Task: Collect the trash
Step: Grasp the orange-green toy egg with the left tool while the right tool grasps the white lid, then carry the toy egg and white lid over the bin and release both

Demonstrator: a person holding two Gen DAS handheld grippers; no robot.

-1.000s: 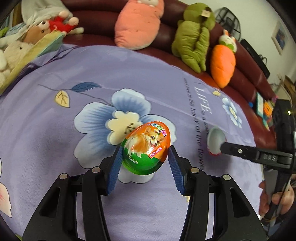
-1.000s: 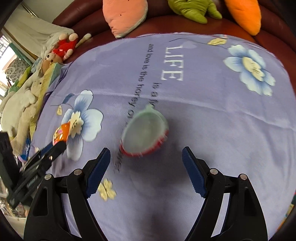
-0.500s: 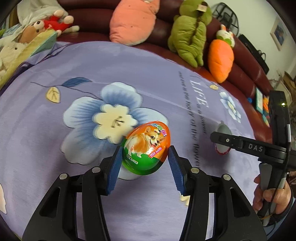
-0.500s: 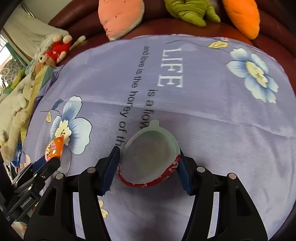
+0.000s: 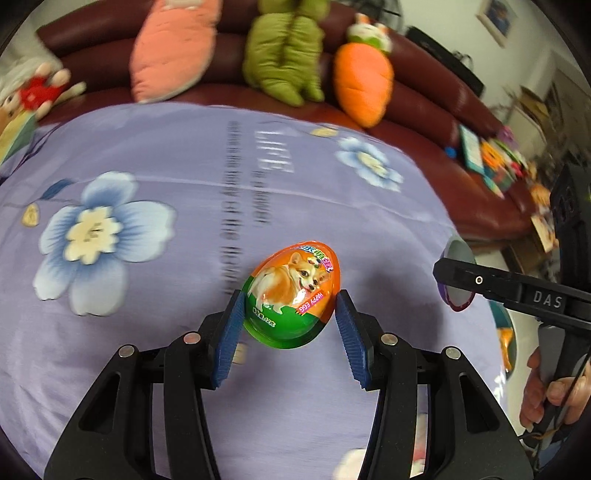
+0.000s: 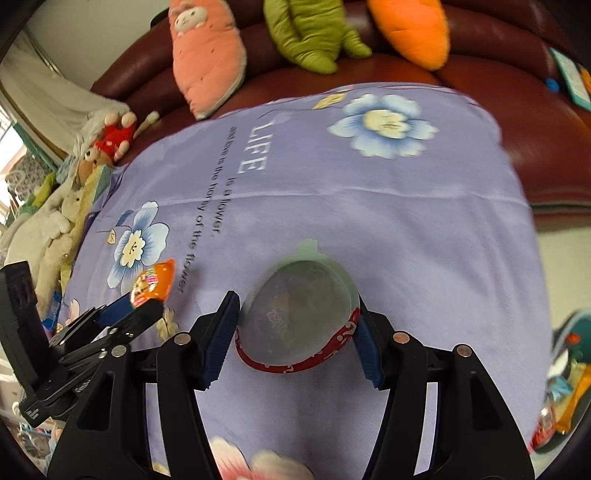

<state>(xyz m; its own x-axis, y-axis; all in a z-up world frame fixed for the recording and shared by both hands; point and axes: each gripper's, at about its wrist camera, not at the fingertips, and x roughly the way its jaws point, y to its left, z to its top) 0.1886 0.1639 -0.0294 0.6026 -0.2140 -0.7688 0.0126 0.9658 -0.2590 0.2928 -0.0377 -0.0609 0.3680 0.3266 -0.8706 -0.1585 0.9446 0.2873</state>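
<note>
Egg [image 5: 292, 295], a printed plastic one with a corgi on it, sits clamped between the blue pads of the left tool [image 5: 290, 317], its long axis tilted up and away from the tool, clear of the purple flowered cloth [image 5: 155, 155] below. The right tool [image 6: 295, 325] is likewise closed on its own piece of trash, an empty jelly cup [image 6: 297, 314] with a red patterned band, mouth turned toward the camera and its pull tab pointing away. Both items are already off the cloth, so the coming move likely turns on where the trash container lies, and neither view shows one clearly; I cannot tell which hand is nearer to it. In the left view the right tool [image 5: 456, 277] hangs just to the right, a hand [image 5: 554, 391] gripping its handle. Beyond the cloth, nothing else stands in the way. Farther off runs a dark red sofa [image 6: 480, 77] lined with a pink plush [image 6: 208, 51], a green plush [image 6: 314, 29] and a carrot plush [image 6: 413, 27].
</note>
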